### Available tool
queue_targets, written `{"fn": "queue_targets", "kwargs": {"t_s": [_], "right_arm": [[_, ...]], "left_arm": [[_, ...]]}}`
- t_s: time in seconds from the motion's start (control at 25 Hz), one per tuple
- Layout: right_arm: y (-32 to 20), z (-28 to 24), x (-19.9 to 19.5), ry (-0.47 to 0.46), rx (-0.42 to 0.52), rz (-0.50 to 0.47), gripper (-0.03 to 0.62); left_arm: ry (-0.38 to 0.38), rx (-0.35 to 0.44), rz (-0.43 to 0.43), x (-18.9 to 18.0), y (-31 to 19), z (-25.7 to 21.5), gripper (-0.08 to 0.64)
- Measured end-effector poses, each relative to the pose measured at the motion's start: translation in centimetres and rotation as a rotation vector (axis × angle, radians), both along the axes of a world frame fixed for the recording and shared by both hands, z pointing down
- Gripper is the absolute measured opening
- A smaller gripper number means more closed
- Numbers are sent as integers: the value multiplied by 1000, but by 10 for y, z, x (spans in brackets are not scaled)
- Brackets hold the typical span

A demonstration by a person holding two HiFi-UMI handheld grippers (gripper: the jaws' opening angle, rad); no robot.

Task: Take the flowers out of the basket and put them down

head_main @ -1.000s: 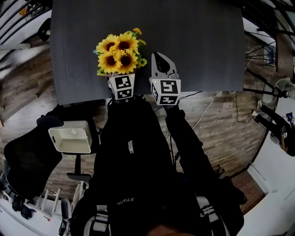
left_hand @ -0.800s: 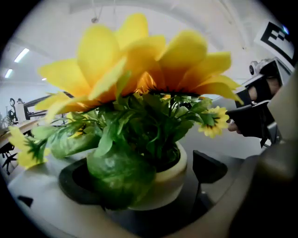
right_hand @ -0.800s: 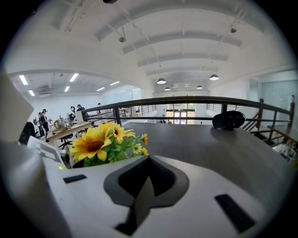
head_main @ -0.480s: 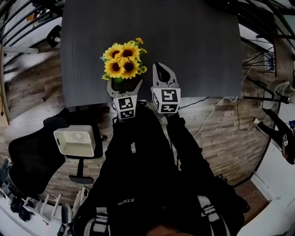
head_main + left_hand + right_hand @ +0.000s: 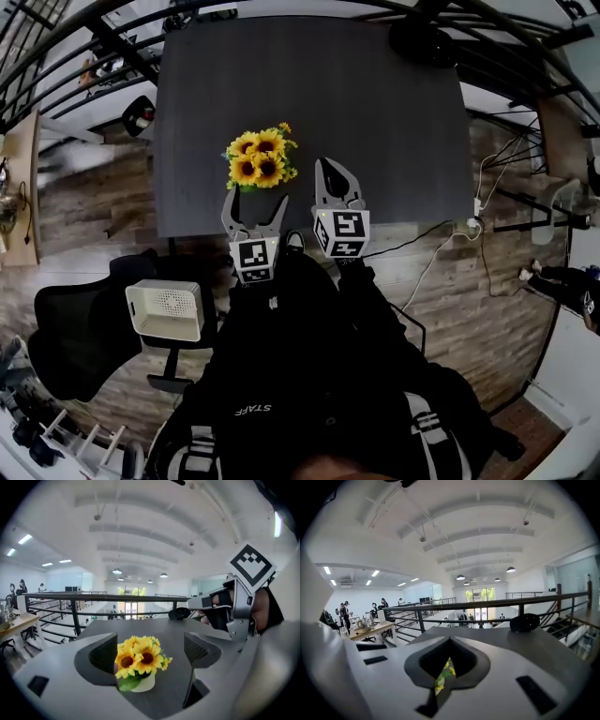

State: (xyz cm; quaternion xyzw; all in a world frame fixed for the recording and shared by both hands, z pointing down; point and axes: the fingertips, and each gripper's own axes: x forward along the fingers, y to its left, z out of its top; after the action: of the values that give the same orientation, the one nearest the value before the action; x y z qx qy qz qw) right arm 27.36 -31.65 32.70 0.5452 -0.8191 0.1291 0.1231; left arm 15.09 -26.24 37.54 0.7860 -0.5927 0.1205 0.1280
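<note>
The bunch of artificial yellow sunflowers in its small white pot stands upright on the dark grey table, near the edge at the person's side, and is the landmark here

Far to the left of the sunflowers and off the table, closer to the person, the white plastic basket with a perforated side sits next to a black office chair. The sunflowers are not in it

Just before the sunflowers, on the person's side, the left gripper is over the table edge. Its jaws are apart and are closing at this moment. In the left gripper view the sunflowers appear in the gap of the left gripper, but the pads do not touch the petals or the pot; in the head view the bunch is a little beyond the tips

To the right of the sunflowers, near but apart from them, the right gripper is above the table. In the right gripper view the jaws of the right gripper are together with nothing between them; only a thin slit remains, and some yellow and green of the sunflowers shows through it

Well behind the sunflowers and to the right, a black round thing lies at the far end of the table
</note>
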Motion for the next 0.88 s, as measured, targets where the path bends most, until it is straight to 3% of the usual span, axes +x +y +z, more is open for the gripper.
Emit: {"fn": "queue_targets", "kwargs": {"t_s": [0.12, 0.24, 0.52, 0.76, 0.88], "right_arm": [[3, -32, 0, -12, 43, 6, 12], [4, -59, 3, -25, 74, 16, 12], [3, -103, -3, -36, 138, 21, 12], [5, -138, -12, -40, 187, 0, 12], [5, -158, -12, -50, 212, -2, 12]], "left_arm": [[24, 77, -30, -3, -10, -44, 405], [44, 148, -64, -6, -22, -86, 290], [58, 196, -85, -8, -39, -136, 98], [51, 254, -68, -3, -43, -183, 12], [47, 264, -53, 1, -46, -207, 3]]}}
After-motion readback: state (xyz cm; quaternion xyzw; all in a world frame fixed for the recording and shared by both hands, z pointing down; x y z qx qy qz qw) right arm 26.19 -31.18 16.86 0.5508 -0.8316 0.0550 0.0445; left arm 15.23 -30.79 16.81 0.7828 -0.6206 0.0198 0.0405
